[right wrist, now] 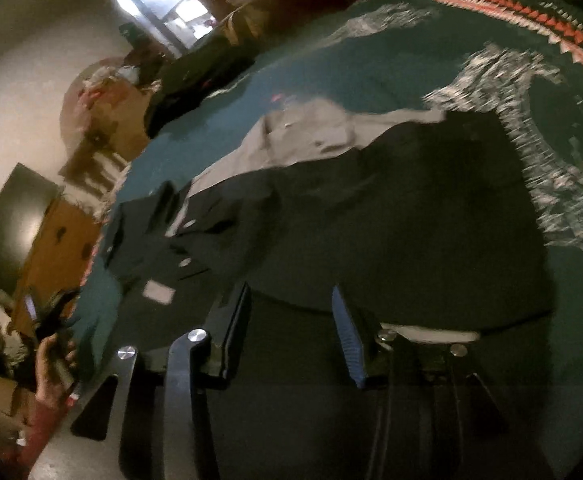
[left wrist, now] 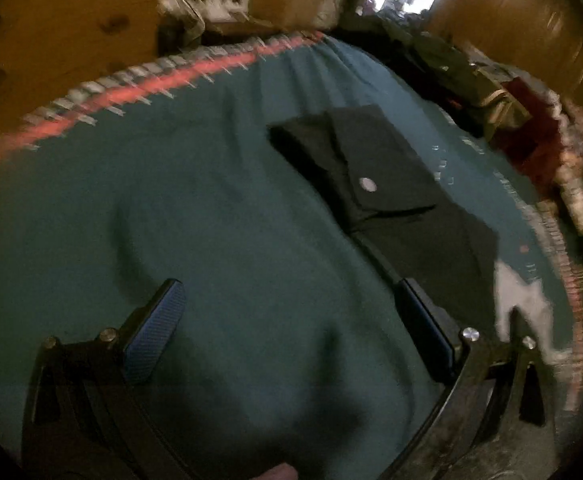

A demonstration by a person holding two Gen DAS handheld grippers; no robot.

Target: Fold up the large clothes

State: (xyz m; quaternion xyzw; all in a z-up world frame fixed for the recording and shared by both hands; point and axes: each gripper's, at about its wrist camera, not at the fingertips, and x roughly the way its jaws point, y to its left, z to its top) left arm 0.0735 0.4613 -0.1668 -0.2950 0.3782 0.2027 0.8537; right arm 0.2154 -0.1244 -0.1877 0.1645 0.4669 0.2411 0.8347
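Observation:
A black garment (left wrist: 379, 176) with a silver snap (left wrist: 367, 184) lies partly folded on a teal blanket (left wrist: 211, 220). A pale grey piece (left wrist: 519, 300) shows at its near right end. My left gripper (left wrist: 287, 292) hovers open and wide over bare blanket, just left of the garment, with its right finger (left wrist: 419, 320) at the cloth's edge. In the right wrist view the black garment (right wrist: 371, 220) spreads out with its grey lining (right wrist: 303, 132) turned up. My right gripper (right wrist: 291, 292) stands open low over the dark cloth, and its pads do not press on it.
The blanket's red and white patterned border (left wrist: 151, 88) runs along the far edge, with wood (left wrist: 51, 20) beyond. A heap of dark and olive clothes (left wrist: 471, 76) sits at the back right. A person's hand (right wrist: 51, 364) in a red sleeve shows at lower left.

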